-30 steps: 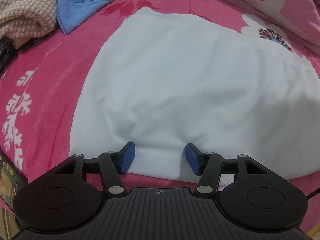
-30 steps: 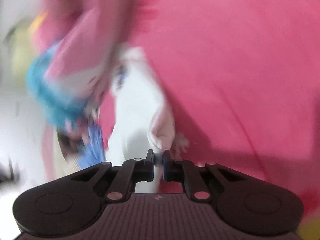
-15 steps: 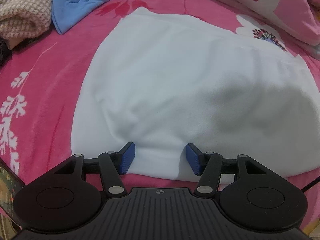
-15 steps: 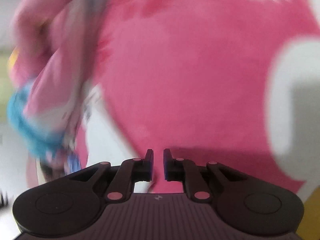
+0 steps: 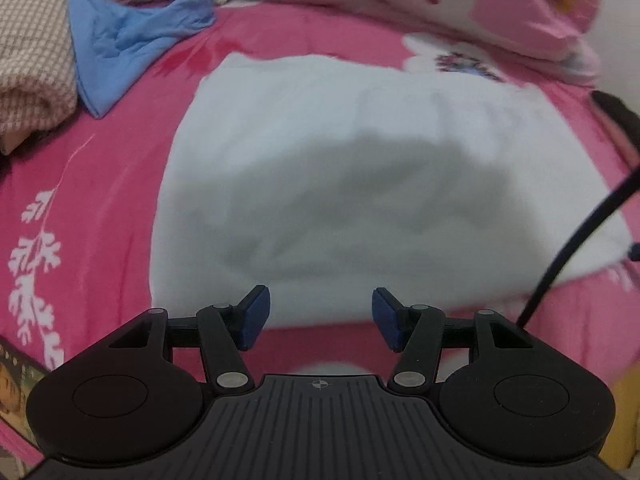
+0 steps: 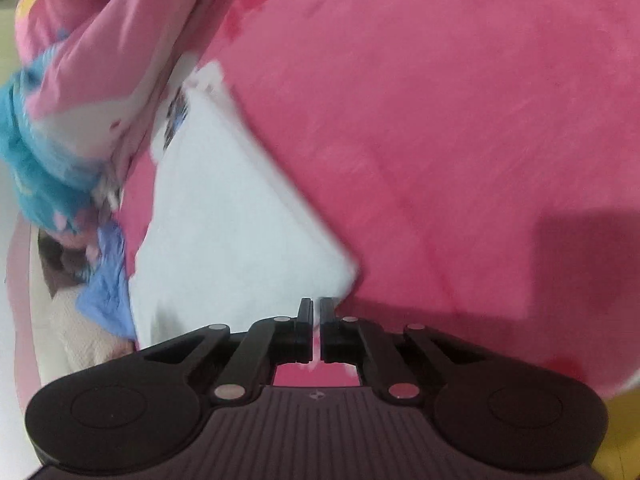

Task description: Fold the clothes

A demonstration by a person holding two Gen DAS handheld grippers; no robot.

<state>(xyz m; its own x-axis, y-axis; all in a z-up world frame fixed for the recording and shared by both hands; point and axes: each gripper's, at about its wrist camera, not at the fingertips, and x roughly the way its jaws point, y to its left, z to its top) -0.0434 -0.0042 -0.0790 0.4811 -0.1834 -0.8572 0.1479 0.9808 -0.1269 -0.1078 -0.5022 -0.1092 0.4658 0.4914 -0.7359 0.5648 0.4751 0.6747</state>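
A white garment (image 5: 360,160) lies folded flat on the pink bed cover (image 5: 100,200). My left gripper (image 5: 320,318) hovers open just short of the garment's near edge, its blue pads apart with nothing between them. In the right wrist view the same white garment (image 6: 232,220) runs down to a corner at my right gripper (image 6: 316,320). Its jaws are closing to a thin slit, and a pale sliver of that corner shows between them. The picture is blurred there.
A blue cloth (image 5: 128,48) and a beige checked cloth (image 5: 32,60) lie at the back left. A pink quilt (image 5: 520,12) is bunched along the far side. A black cable (image 5: 580,232) crosses the right edge. Bare pink bed cover (image 6: 440,120) spreads to the right.
My left gripper has lifted and drawn back from the garment's near edge, still open. My right gripper let go of a bunched white fold, swung, then closed at the garment's corner.
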